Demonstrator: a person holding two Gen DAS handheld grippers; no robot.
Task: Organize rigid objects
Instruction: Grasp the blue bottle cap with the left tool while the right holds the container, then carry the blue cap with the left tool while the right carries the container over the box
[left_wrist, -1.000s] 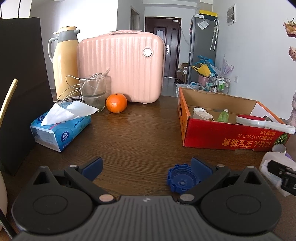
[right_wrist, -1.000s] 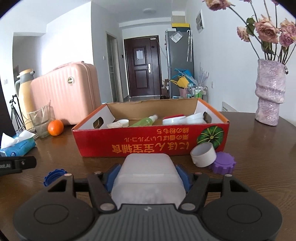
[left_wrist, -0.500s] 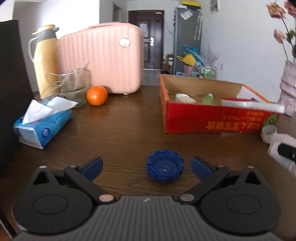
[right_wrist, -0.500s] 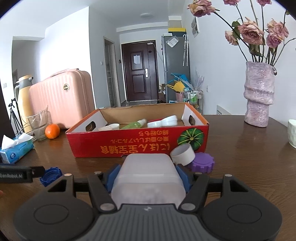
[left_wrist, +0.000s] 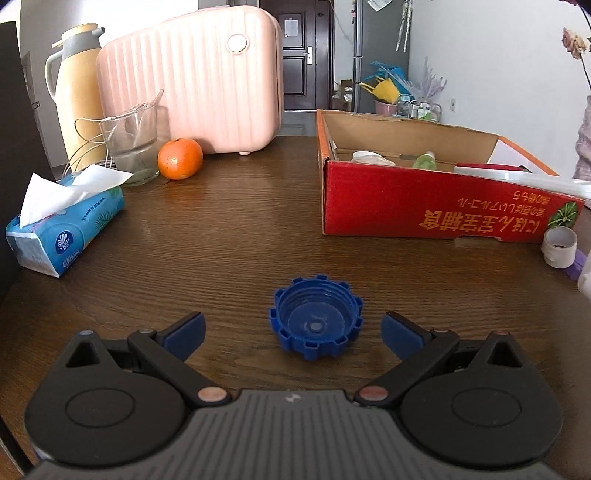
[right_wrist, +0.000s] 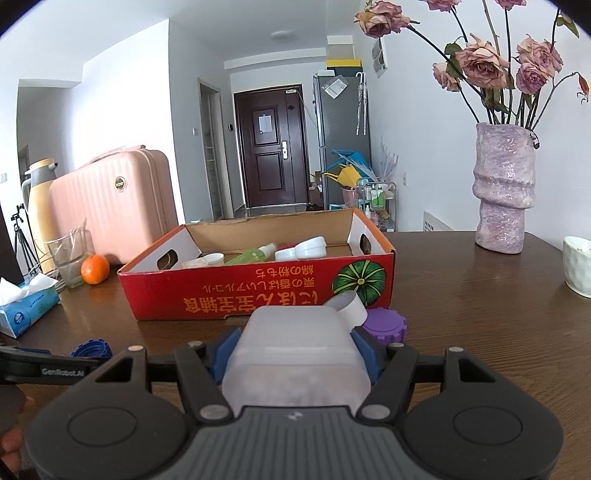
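Note:
A blue ridged cap lies open side up on the wooden table, just ahead of and between the fingers of my open left gripper. My right gripper is shut on a frosted white plastic container, held in front of the red cardboard box. The box holds a green bottle, white lids and other small items. A white cap and a purple ridged cap lie at the box's near right corner. The blue cap also shows in the right wrist view.
A tissue pack, glass beaker, orange, thermos and pink suitcase stand at the left and back. A purple vase of dried roses and a white cup stand at the right.
My left gripper has swung right and drawn back, so the blue cap now lies centred between its open fingers. My right gripper has lifted and backed away slightly with the container.

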